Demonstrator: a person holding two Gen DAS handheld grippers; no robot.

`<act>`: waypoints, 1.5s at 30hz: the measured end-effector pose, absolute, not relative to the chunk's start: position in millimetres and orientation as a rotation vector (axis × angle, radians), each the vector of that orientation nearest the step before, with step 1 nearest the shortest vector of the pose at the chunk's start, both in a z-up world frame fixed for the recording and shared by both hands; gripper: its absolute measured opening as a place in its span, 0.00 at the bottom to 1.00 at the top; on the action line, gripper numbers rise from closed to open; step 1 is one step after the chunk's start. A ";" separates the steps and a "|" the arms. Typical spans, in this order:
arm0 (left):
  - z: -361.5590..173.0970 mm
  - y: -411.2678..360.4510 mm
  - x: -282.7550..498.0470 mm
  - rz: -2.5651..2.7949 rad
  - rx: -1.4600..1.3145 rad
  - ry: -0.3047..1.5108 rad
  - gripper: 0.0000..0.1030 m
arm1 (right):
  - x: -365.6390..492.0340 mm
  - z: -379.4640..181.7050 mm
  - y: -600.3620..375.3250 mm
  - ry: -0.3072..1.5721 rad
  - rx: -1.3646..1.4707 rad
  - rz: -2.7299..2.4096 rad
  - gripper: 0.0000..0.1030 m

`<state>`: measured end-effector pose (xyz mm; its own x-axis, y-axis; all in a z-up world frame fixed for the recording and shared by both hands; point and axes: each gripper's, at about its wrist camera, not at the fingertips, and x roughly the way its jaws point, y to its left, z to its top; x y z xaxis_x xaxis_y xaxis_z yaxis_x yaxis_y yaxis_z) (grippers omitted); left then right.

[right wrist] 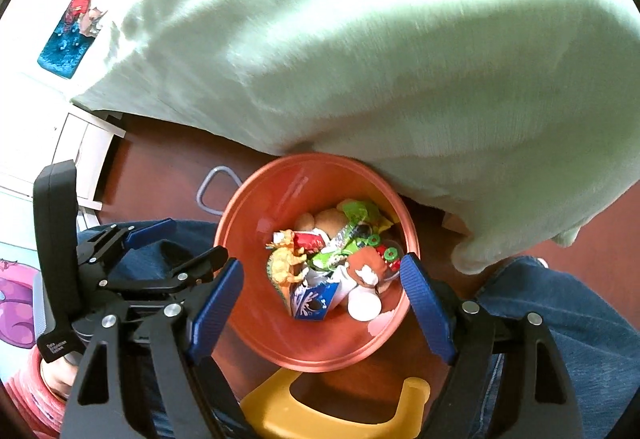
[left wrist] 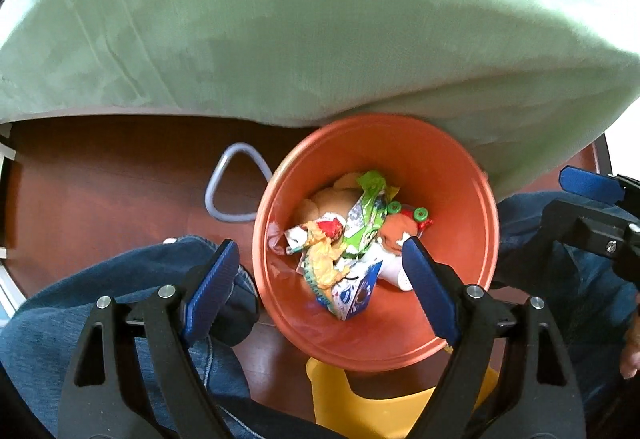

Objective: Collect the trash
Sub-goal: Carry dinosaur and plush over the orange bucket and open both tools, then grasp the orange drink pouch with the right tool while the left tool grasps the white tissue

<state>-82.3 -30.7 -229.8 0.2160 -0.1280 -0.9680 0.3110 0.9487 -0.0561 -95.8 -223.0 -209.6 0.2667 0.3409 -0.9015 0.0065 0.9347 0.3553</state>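
Observation:
An orange bin (left wrist: 452, 175) stands on the dark red floor beside the bed. It holds several wrappers (left wrist: 366, 217), a yellow toy dinosaur (left wrist: 324, 259), a plush toy and a blue-white carton (left wrist: 356, 295). My left gripper (left wrist: 320, 279) is open and empty above the bin's near side. In the right wrist view the same bin (right wrist: 256, 207) shows with the dinosaur (right wrist: 286, 263) and carton (right wrist: 314, 301) inside. My right gripper (right wrist: 322, 297) is open and empty above the bin. The left gripper (right wrist: 160, 243) shows at the left.
A pale green bedspread (left wrist: 320, 19) hangs over the bed edge right behind the bin. A grey loop (left wrist: 224, 191) lies on the floor to the left. A yellow stool (left wrist: 360, 407) stands just below the bin. The person's jeans-clad legs (left wrist: 100, 299) flank it.

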 end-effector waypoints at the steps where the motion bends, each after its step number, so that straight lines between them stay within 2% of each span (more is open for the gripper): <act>1: -224.7 -30.4 -82.1 -0.307 0.159 1.311 0.79 | -95.6 -205.8 -223.5 1.279 0.313 0.232 0.77; 6: -184.0 -21.7 -77.4 -0.330 0.121 1.239 0.79 | -92.2 -167.2 -227.8 1.201 0.312 0.252 0.77; 10: -125.3 -10.1 -68.2 -0.327 0.094 1.075 0.80 | -84.9 -119.3 -227.4 1.090 0.277 0.305 0.77; 13: -90.8 -1.0 -58.9 -0.292 0.073 0.958 0.87 | -70.1 -81.8 -229.5 0.997 0.267 0.333 0.77; 20: -53.8 19.5 -21.4 -0.211 0.017 0.839 0.88 | 19.0 -28.2 -244.0 0.848 0.207 0.266 0.78; 24: -50.5 23.5 -2.1 -0.202 -0.007 0.829 0.88 | 104.0 -16.6 -253.0 0.826 0.179 0.219 0.78; 31: -52.8 27.5 30.6 -0.193 -0.010 0.838 0.88 | 268.3 -30.2 -270.7 0.873 0.212 0.087 0.78; 39: -56.8 35.7 66.7 -0.167 -0.043 0.849 0.88 | 377.7 -52.8 -277.3 0.945 0.279 -0.028 0.78; 40: -56.6 35.8 68.7 -0.166 -0.047 0.850 0.88 | 385.3 -57.8 -277.2 0.959 0.279 -0.039 0.76; 42: -55.8 35.0 71.5 -0.165 -0.048 0.847 0.88 | 391.9 -63.7 -275.6 0.989 0.291 -0.013 0.46; 45: -54.3 34.0 71.9 -0.169 -0.050 0.844 0.88 | 390.1 -58.1 -269.7 0.994 0.279 0.002 0.41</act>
